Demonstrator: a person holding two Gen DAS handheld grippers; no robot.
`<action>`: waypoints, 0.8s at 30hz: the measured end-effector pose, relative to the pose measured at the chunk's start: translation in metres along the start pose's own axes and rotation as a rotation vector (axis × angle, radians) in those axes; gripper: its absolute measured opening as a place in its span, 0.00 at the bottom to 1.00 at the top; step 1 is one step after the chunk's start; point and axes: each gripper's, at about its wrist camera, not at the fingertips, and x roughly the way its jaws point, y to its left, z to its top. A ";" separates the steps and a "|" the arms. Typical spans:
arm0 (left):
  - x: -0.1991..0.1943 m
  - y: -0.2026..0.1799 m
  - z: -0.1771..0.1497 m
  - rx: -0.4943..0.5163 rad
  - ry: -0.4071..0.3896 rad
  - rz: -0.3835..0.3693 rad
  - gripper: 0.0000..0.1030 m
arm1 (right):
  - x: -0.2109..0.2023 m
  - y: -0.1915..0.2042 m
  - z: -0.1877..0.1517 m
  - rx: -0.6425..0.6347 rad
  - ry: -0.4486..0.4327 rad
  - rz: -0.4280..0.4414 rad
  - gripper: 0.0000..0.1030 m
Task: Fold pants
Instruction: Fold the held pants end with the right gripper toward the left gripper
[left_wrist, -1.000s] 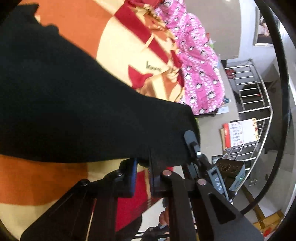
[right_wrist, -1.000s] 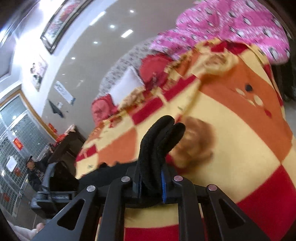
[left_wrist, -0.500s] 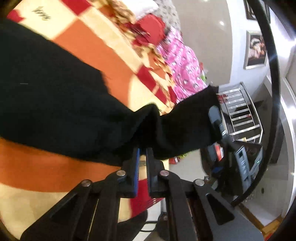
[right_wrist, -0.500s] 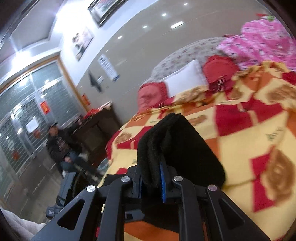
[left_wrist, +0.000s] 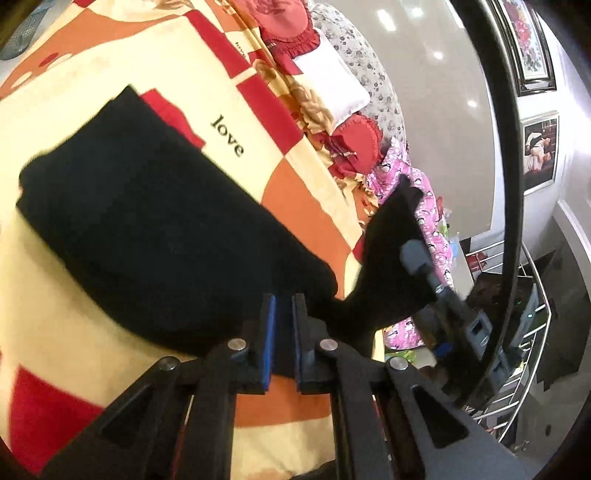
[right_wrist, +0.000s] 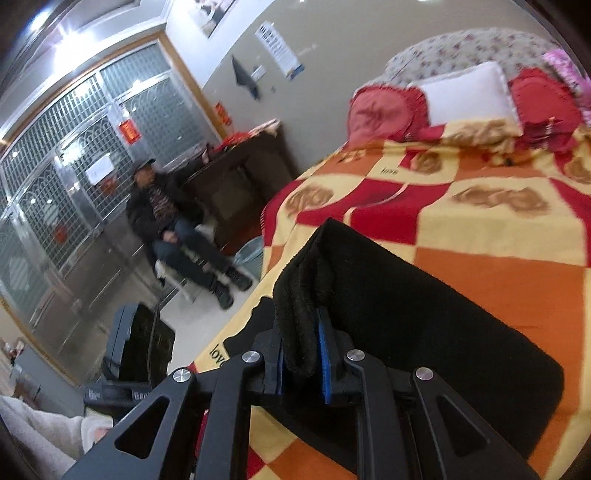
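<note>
The black pants (left_wrist: 147, 236) lie folded on the checked red, orange and cream blanket (left_wrist: 110, 74). My left gripper (left_wrist: 283, 332) is shut on the near edge of the pants. In the left wrist view the right gripper (left_wrist: 417, 258) shows at the right, holding a raised black corner of the pants. In the right wrist view my right gripper (right_wrist: 301, 339) is shut on a thick folded edge of the pants (right_wrist: 406, 314), lifted a little above the blanket (right_wrist: 480, 236).
Red and white pillows (right_wrist: 469, 96) and a pink quilt (left_wrist: 424, 206) lie at the head of the bed. A person (right_wrist: 166, 210) sits on a chair left of the bed by a dark cabinet (right_wrist: 236, 173). A metal rack (left_wrist: 528, 295) stands at the right.
Both grippers have carried the pants edge across the bed. The pants now lie more compact, and the right gripper's view has swung from the ceiling down towards the bed's left side.
</note>
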 end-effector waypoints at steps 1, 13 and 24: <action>0.000 0.000 0.002 0.004 -0.004 0.002 0.08 | 0.008 -0.002 -0.001 0.004 0.023 0.022 0.14; -0.002 0.011 0.030 -0.004 -0.050 0.048 0.69 | 0.019 -0.043 -0.030 0.171 0.119 0.095 0.53; 0.035 -0.006 0.025 0.044 0.000 0.132 0.82 | -0.091 -0.100 -0.072 0.245 -0.018 -0.240 0.64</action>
